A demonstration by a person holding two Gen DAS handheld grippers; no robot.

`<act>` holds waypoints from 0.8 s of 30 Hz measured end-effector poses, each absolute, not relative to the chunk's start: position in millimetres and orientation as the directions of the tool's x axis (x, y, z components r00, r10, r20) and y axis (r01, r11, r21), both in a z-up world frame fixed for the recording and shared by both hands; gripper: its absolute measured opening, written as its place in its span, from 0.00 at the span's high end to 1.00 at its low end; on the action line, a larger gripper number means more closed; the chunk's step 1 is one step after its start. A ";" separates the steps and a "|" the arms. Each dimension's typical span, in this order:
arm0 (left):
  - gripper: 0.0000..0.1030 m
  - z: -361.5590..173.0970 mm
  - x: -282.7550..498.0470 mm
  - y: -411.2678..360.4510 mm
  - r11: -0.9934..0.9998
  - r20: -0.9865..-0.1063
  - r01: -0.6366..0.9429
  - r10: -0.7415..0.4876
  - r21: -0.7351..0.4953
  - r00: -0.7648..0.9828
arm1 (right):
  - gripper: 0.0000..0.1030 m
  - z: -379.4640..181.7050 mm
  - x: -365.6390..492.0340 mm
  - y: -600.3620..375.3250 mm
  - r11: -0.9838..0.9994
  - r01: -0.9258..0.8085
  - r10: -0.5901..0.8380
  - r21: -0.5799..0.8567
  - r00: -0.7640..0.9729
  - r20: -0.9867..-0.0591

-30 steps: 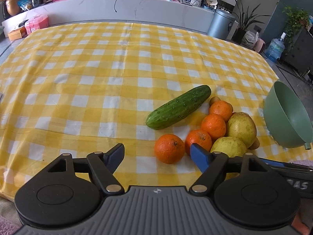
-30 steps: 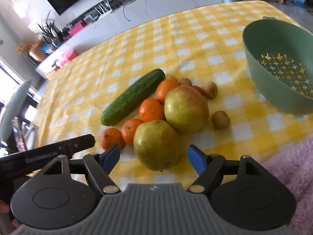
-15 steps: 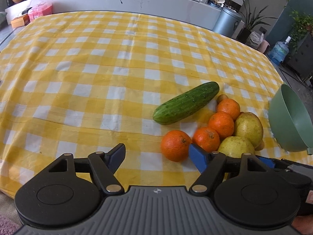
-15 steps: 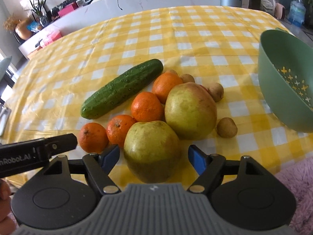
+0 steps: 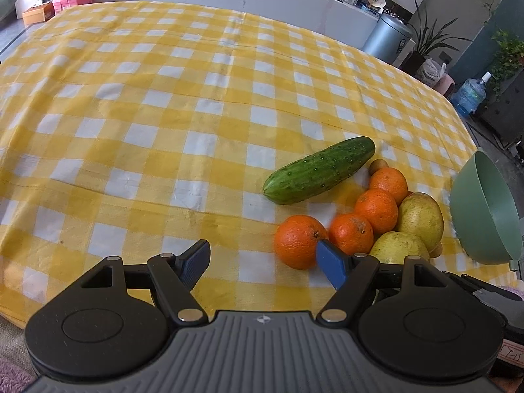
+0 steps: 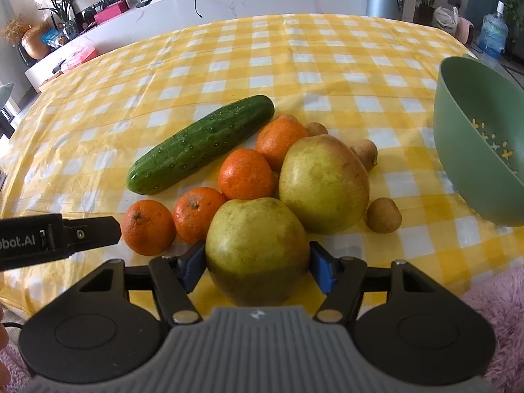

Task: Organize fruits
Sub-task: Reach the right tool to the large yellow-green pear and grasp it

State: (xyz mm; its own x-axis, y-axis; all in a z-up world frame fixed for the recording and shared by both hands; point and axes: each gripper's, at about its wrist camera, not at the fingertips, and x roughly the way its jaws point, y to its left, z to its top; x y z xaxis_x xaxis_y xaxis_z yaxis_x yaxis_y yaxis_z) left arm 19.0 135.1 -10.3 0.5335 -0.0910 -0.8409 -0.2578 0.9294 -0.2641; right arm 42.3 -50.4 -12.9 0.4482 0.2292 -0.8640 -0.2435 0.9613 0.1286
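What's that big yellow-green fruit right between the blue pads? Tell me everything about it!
It looks like a pear, plump and round, with dull yellow-green skin, fine speckles and a browner shade underneath. It sits on the yellow checked tablecloth, nearest the camera in the fruit pile. The right gripper has just been closing around it, and both blue pads now appear to press its sides. Behind it a second, larger pear touches it, and a mandarin sits close against its left.

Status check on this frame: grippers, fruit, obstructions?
Right gripper just closing, pads against near pear. Left gripper open, empty. Green colander empty. Far pear touches the near one.
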 end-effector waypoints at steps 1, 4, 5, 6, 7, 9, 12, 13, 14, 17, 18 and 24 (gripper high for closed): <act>0.16 -10.4 18.9 135.2 0.929 -0.840 -0.258 -0.091 -0.265 0.535 | 0.39 -12.9 42.0 -50.9 0.961 -0.243 0.232 0.132 0.449 -0.863; 0.16 -9.3 17.3 135.3 0.932 -0.839 -0.256 -0.082 -0.255 0.537 | 0.39 -12.4 40.1 -50.3 0.958 -0.257 0.234 0.126 0.452 -0.861; 0.16 -8.1 15.8 135.6 0.932 -0.836 -0.260 -0.074 -0.252 0.544 | 0.39 -11.8 38.8 -49.5 0.957 -0.263 0.233 0.121 0.453 -0.861; 0.16 -6.4 14.4 136.4 0.929 -0.831 -0.268 -0.067 -0.253 0.552 | 0.39 -11.3 37.4 -49.3 0.956 -0.268 0.233 0.118 0.453 -0.860; 0.16 -4.6 13.4 137.0 0.926 -0.826 -0.275 -0.064 -0.258 0.560 | 0.39 -11.3 35.9 -49.8 0.955 -0.271 0.237 0.120 0.451 -0.861; 0.15 -1.4 11.8 137.9 0.923 -0.818 -0.278 -0.062 -0.264 0.572 | 0.39 -11.2 33.2 -53.4 0.952 -0.272 0.253 0.141 0.440 -0.862; 0.15 3.0 9.3 135.5 0.925 -0.808 -0.278 -0.051 -0.260 0.586 | 0.39 -5.5 28.8 -60.1 0.944 -0.267 0.296 0.192 0.438 -0.849; 0.15 4.6 8.6 133.8 0.928 -0.806 -0.272 -0.049 -0.256 0.590 | 0.39 -1.8 26.7 -62.2 0.940 -0.270 0.314 0.208 0.445 -0.839; 0.15 6.3 7.9 131.7 0.931 -0.804 -0.266 -0.047 -0.251 0.593 | 0.39 2.2 24.6 -64.4 0.936 -0.275 0.329 0.221 0.452 -0.829; 0.15 11.2 5.9 123.9 0.939 -0.796 -0.249 -0.043 -0.239 0.603 | 0.39 13.2 18.4 -72.6 0.928 -0.284 0.354 0.241 0.472 -0.807; 0.15 12.8 5.2 120.8 0.940 -0.793 -0.244 -0.042 -0.237 0.607 | 0.39 16.8 16.7 -76.6 0.927 -0.283 0.360 0.247 0.480 -0.800; 0.14 17.3 3.8 99.8 0.941 -0.773 -0.213 -0.074 -0.264 0.630 | 0.39 37.7 12.6 -119.2 0.937 -0.198 0.349 0.288 0.565 -0.747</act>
State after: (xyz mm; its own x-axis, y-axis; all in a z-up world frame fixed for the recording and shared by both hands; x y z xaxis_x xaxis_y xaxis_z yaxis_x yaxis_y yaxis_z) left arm 3.8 99.8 17.3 0.6299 -0.0742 -0.7732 -0.2129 0.9408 -0.2637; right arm 12.6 -119.2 37.7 0.5651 0.3494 -0.7474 -0.1981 0.9368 0.2882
